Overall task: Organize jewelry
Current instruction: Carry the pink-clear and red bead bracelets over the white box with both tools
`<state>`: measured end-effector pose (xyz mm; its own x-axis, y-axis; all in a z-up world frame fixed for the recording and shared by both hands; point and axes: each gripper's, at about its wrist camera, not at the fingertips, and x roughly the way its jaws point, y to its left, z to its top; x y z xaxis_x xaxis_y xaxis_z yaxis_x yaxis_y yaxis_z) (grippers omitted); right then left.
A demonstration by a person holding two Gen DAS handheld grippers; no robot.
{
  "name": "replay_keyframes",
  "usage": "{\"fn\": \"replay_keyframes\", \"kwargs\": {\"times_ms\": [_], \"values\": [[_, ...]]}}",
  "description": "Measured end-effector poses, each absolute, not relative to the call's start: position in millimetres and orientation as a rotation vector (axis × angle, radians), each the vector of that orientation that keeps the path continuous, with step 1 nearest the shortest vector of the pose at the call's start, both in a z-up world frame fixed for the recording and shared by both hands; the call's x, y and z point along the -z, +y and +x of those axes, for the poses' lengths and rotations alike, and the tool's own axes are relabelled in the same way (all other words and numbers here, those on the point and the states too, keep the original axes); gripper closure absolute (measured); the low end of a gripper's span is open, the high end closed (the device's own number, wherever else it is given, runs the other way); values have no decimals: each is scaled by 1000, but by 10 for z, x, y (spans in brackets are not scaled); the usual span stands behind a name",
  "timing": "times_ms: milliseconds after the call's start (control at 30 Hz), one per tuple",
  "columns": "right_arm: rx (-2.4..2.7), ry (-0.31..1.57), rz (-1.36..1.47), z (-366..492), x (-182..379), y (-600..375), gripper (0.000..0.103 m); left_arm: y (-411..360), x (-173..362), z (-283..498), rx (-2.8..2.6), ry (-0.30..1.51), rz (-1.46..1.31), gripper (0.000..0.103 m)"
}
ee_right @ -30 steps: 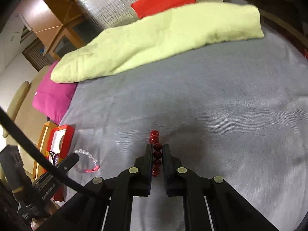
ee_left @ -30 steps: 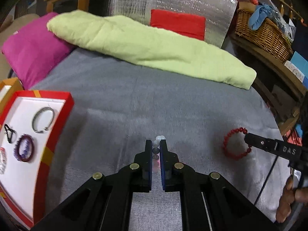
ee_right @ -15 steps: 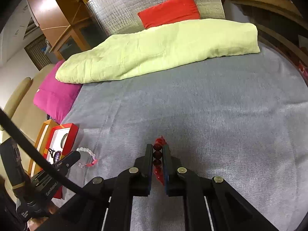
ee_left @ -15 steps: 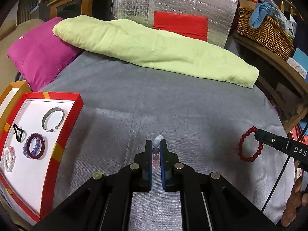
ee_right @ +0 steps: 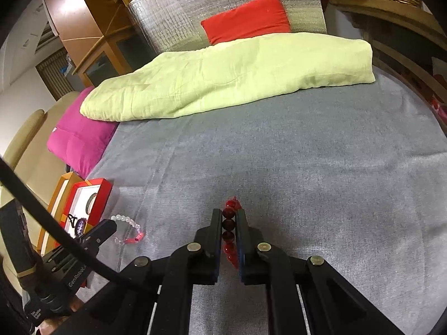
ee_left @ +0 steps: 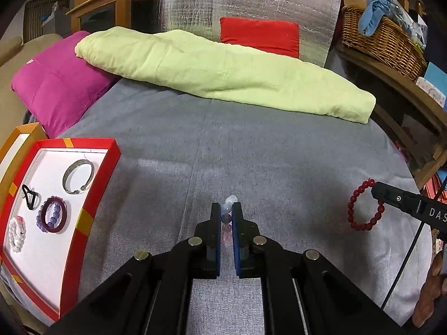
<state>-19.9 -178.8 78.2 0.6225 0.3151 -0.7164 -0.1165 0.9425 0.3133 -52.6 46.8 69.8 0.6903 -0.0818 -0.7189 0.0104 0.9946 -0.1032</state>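
My left gripper [ee_left: 226, 209] is shut on a pale bead bracelet [ee_left: 228, 217] with clear, bluish and pink beads, held above the grey bedspread; it also shows in the right wrist view [ee_right: 127, 230]. My right gripper [ee_right: 229, 215] is shut on a red bead bracelet [ee_right: 229, 224], which hangs as a ring from its tip in the left wrist view [ee_left: 363, 209]. A red-rimmed white tray [ee_left: 83, 217] at the left holds a silver bangle [ee_left: 78, 176], a purple bracelet [ee_left: 53, 215], a white bead bracelet [ee_left: 16, 233] and a black clip [ee_left: 29, 196].
A folded lime-green blanket [ee_left: 223, 72] lies across the far side of the grey bedspread [ee_left: 279, 162]. A magenta pillow [ee_left: 56, 83] lies far left, a red cushion [ee_left: 258, 36] against a silver foil panel behind. A wicker basket [ee_left: 382, 42] stands on a shelf at right.
Both grippers have risen from the bedspread with their bracelets. The red bracelet now hangs clear of the cloth, and more of the tray shows in the left wrist view.
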Motion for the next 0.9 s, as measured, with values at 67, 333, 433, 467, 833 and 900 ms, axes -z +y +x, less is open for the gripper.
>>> {"fn": "replay_keyframes", "kwargs": {"times_ms": [67, 333, 433, 467, 833, 900], "values": [[-249, 867, 243, -195, -777, -1784, 93, 471, -700, -528, 51, 806, -92, 95], [-246, 871, 226, -190, -759, -1751, 93, 465, -711, -523, 46, 802, -88, 95], [-244, 868, 221, -192, -764, -1757, 93, 462, -715, -527, 45, 800, -85, 95], [-245, 869, 221, -191, -764, -1758, 93, 460, -715, -526, 45, 800, -84, 95], [-243, 864, 217, -198, -764, -1747, 93, 467, -717, -534, 38, 796, -83, 95], [-244, 862, 213, -200, -765, -1741, 93, 468, -719, -534, 37, 794, -82, 95]]}}
